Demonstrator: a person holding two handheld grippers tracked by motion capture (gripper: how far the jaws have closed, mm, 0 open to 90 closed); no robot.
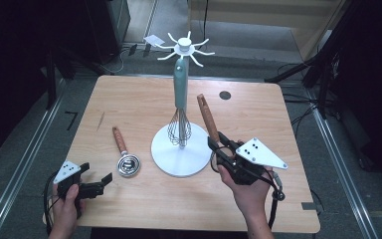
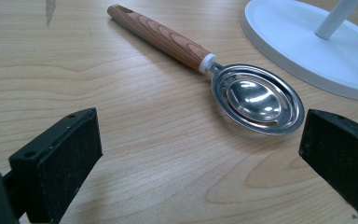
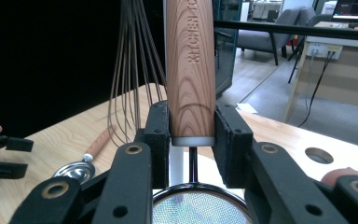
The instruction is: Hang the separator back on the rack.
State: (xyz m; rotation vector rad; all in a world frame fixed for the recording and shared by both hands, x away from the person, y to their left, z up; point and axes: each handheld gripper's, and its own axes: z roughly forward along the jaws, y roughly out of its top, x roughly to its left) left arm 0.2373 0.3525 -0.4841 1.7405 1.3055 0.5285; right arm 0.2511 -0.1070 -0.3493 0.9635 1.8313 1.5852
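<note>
My right gripper (image 1: 219, 144) is shut on the wooden handle (image 3: 190, 70) of a mesh strainer (image 3: 198, 207); the handle (image 1: 207, 117) stands nearly upright, tilted left, just right of the white hook stand (image 1: 179, 157). A teal-handled whisk (image 1: 180, 84) hangs from the stand's top, its wires (image 3: 130, 70) just beyond my right gripper (image 3: 192, 135). A slotted metal spoon (image 1: 128, 164) with a wooden handle lies flat left of the stand base. My left gripper (image 1: 97, 173) rests open at the front left, the spoon (image 2: 256, 100) lying ahead of its jaws (image 2: 200, 144), untouched.
The wooden table (image 1: 129, 99) has a round hole (image 1: 224, 95) at the back right and a dark scratch (image 1: 100, 121) at the left. The stand's base (image 2: 307, 51) takes up the table's middle. Cables and dark stands surround the table on the floor.
</note>
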